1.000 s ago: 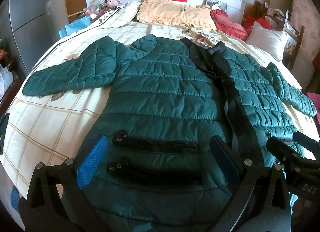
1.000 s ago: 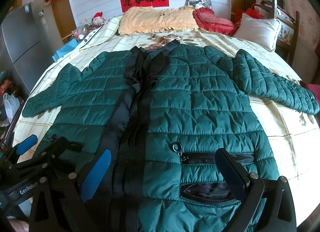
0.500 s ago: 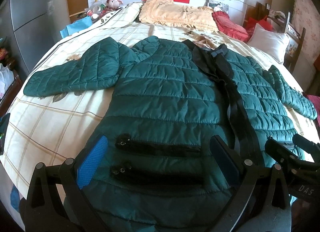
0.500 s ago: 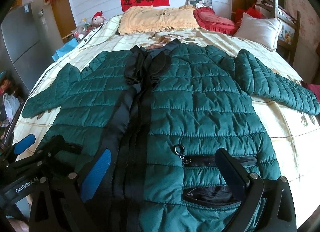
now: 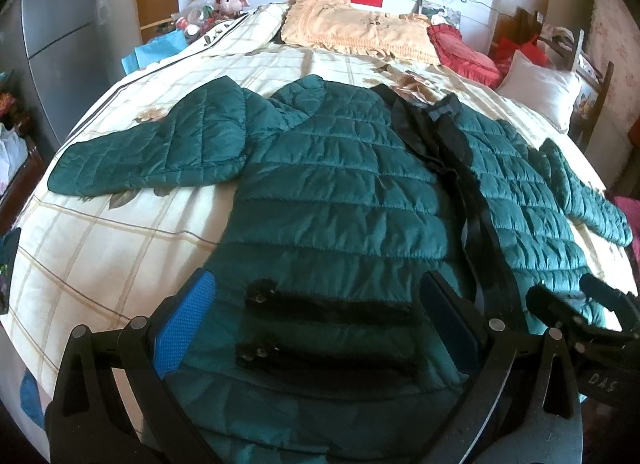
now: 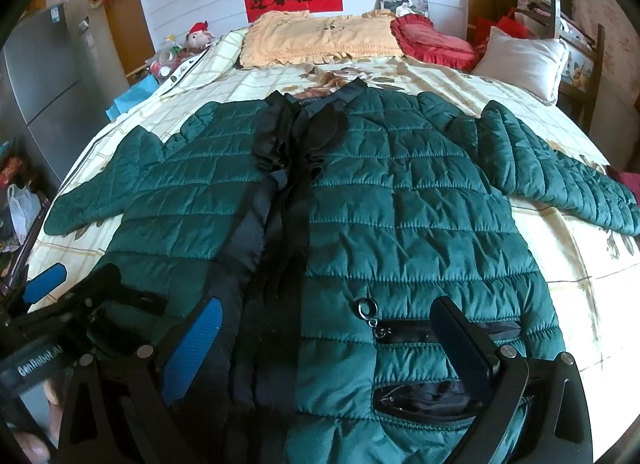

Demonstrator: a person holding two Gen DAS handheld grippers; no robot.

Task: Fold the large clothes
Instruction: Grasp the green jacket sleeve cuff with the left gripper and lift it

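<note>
A green quilted jacket (image 6: 400, 216) is being presented flat and front-up on the checked bedspread (image 5: 120, 248), its black front placket (image 6: 280, 232) running down the middle toward the cameras. Both sleeves are being kept spread outward: the left sleeve (image 5: 160, 156) is lying across the bedspread on one side, the right sleeve (image 6: 560, 180) on the other. This layout is judged to be a preparation for folding, since every edge is being left reachable and no fold is yet being shown.

The hem is being positioned nearest the tools, which suggests it is being treated as the starting edge.

The left gripper (image 5: 316, 328) is being held wide apart above the hem region, its blue pad (image 5: 184, 328) and dark opposite finger bracketing the two zipped pockets (image 5: 328, 328). Nothing is being gripped between them; whether the fingertips are touching the fabric cannot be told.

The right gripper (image 6: 328, 344) is likewise being held fully apart over the other front panel, near the ring zip pull (image 6: 367, 310). No cloth is being clamped. Contact with the jacket cannot be confirmed here either.

Pillows (image 6: 320, 40) are being left at the head of the bed, well apart from the garment.
</note>
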